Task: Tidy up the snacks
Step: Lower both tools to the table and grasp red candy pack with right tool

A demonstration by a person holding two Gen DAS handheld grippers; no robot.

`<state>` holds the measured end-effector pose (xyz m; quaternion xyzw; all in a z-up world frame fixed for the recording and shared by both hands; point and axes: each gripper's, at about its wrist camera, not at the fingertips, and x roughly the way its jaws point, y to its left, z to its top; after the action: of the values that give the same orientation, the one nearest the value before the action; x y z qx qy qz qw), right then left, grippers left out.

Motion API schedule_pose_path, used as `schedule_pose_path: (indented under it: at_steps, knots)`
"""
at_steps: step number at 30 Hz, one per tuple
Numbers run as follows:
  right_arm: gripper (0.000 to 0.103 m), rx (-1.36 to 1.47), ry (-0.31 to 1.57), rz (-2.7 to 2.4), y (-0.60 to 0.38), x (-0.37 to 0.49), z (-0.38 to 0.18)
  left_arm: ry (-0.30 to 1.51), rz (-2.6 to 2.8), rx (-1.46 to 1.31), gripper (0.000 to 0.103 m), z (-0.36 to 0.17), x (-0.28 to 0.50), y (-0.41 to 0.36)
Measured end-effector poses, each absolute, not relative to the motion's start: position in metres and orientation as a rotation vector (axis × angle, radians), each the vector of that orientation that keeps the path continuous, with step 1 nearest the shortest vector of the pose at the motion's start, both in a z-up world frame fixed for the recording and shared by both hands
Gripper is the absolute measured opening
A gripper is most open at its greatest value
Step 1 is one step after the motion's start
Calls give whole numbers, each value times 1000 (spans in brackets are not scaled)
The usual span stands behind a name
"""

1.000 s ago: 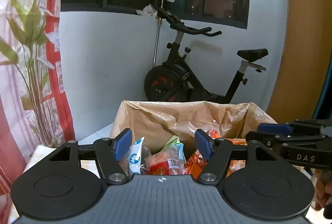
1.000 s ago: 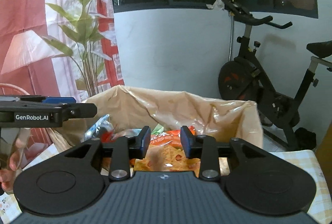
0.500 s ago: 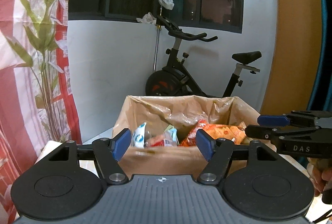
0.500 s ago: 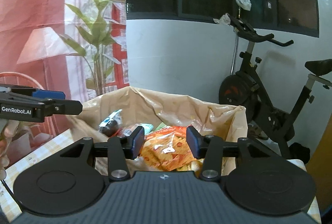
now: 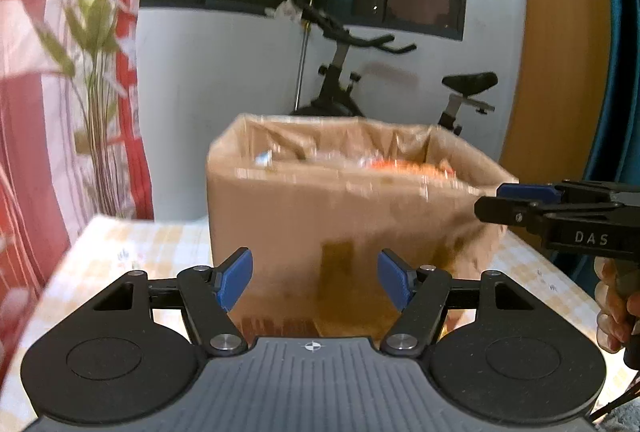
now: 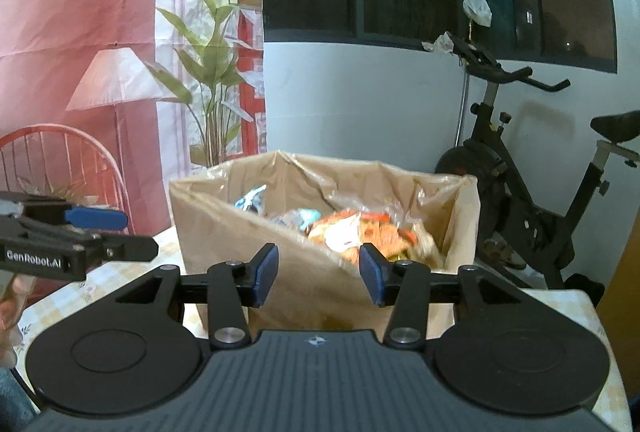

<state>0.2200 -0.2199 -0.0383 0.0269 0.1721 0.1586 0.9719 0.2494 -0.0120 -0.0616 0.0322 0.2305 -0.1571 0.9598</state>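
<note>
Currently both sets of jaws stand wide apart and hold nothing: left gripper (image 5: 313,282) and right gripper (image 6: 318,274) hover in front of the cardboard box (image 6: 320,284), apart from it. Snack packets (image 6: 360,230) lie piled inside the box, orange crisp bags on top, a blue-white packet (image 6: 252,198) toward the far left corner. The box sits on a checked-cloth surface (image 5: 132,244).

Likely step: reaching in for a packet. To do it well, come in over the near wall from above, pinch one loose bag by its edge, lift straight up so neighbours don't drag along.

In the way: the tall near wall, and the loose plastic liner (image 6: 320,176) around the rim, which could snag. An exercise bike (image 6: 532,200) and a printed curtain (image 6: 100,32) stand well behind, no obstacle.
</note>
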Motion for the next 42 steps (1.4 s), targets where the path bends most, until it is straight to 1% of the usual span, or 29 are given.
schedule_pose_path:
  at_steps: [11, 19, 25, 37, 42]
  knots:
    - [48, 96, 444, 332, -227, 200, -88, 566, -270, 24, 71, -108, 233, -11]
    - [48, 74, 577, 352, -229, 186, -132, 650, -282, 15, 71, -137, 225, -18]
    - [48, 68, 691, 359, -230, 176, -162, 682, -304, 27, 71, -148, 224, -24]
    - [49, 47, 839, 428, -218, 148, -186, 725, -325, 23, 71, -167, 218, -29]
    - [49, 40, 846, 427, -212, 150, -193, 733, -318, 16, 71, -169, 218, -27]
